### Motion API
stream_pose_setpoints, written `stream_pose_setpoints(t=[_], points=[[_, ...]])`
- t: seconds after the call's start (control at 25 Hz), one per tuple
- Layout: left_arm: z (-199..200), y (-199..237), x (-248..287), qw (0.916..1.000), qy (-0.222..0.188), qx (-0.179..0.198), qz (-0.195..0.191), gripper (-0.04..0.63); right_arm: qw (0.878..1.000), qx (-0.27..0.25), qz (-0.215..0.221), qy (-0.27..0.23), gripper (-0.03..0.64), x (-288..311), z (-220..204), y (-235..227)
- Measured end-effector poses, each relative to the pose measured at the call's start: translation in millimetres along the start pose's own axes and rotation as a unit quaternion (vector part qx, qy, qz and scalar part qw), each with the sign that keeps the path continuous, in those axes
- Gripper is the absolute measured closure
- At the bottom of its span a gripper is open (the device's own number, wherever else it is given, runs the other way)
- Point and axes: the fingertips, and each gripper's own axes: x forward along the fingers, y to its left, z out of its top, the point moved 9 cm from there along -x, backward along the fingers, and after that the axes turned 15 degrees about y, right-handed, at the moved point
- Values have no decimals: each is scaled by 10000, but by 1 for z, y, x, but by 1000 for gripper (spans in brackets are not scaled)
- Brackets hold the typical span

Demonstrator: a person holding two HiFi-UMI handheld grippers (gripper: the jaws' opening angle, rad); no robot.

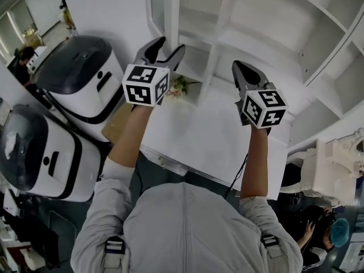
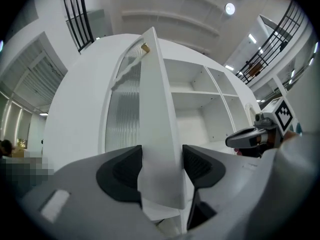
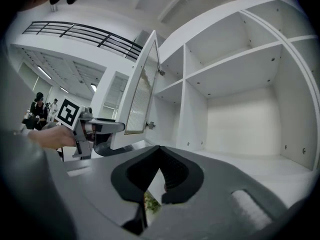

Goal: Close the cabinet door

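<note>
The white cabinet door [image 1: 165, 13] with a ribbed glass panel stands swung out from the open shelves [image 1: 256, 33]. In the left gripper view the door's edge [image 2: 156, 114] runs up between my jaws, with a small brass knob [image 2: 145, 48] near the top. My left gripper [image 1: 165, 45] [image 2: 162, 164] is open, one finger on each side of that edge. To the right my right gripper [image 1: 239, 67] [image 3: 160, 151] is shut with nothing in it and points at the empty shelves [image 3: 235, 84]. The right gripper view shows the door [image 3: 142, 86] and my left gripper [image 3: 107, 129].
A white counter [image 1: 210, 135] lies under both grippers, with a small plant [image 1: 179, 86] at its back. Two white and black machines [image 1: 85, 73] [image 1: 40, 152] stand at the left. A white ornate object [image 1: 335, 169] is at the right.
</note>
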Motion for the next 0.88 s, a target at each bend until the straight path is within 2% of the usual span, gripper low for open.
stream_pose_setpoints(t=[0.08,0.24,0.44,0.88], points=[[2,-5,16,9999,35,-92,-71,306,10000,-5,-60,15,614,-7,-2,-6],[6,-9,52,9980,51,-436,-446,256,9999,-37,-130,72,614,-15,-9,-17],[11,-21,79,9996,-17,-177,-218,219,9998,4,-175,129,614,-16,-21,-34],[13,-32,113,9995,-228,-141,177,214,9994,131,-262,171,614,-11,-39,-68]])
